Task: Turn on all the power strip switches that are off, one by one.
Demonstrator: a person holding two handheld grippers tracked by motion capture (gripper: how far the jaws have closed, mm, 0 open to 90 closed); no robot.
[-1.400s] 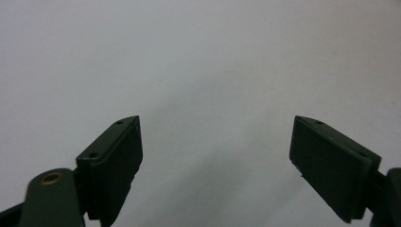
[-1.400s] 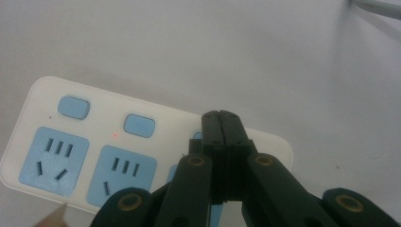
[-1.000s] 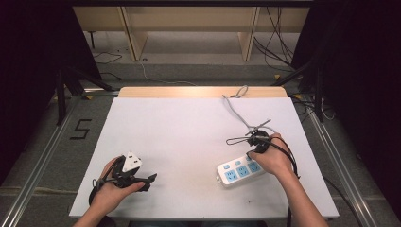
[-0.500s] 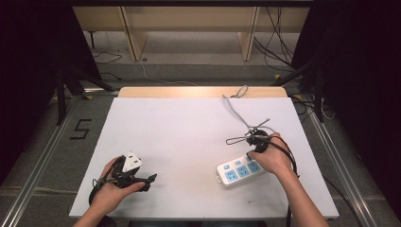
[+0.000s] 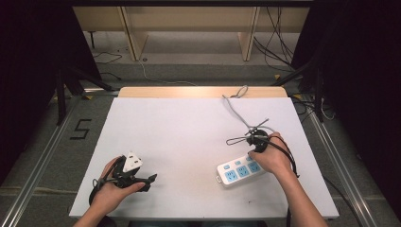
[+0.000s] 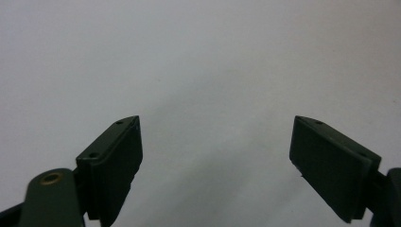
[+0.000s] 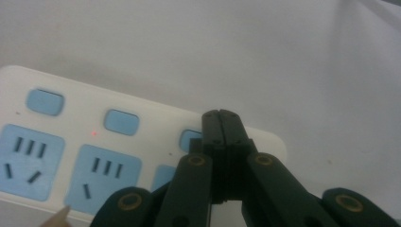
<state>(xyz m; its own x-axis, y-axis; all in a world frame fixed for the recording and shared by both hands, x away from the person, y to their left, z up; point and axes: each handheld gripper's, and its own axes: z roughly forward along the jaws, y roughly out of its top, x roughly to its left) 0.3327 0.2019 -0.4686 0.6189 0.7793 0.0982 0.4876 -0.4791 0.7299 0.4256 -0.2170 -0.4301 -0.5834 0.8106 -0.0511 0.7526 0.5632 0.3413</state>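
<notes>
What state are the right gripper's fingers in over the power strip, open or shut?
Shut. In the right gripper view the right gripper has its fingers pressed flat together, nothing between them, their tips over a blue button on the power strip.

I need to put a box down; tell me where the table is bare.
The table is bare across its middle and far left, between the left gripper and the power strip. The right side is crowded: the strip, its grey cable and the right gripper.
</notes>
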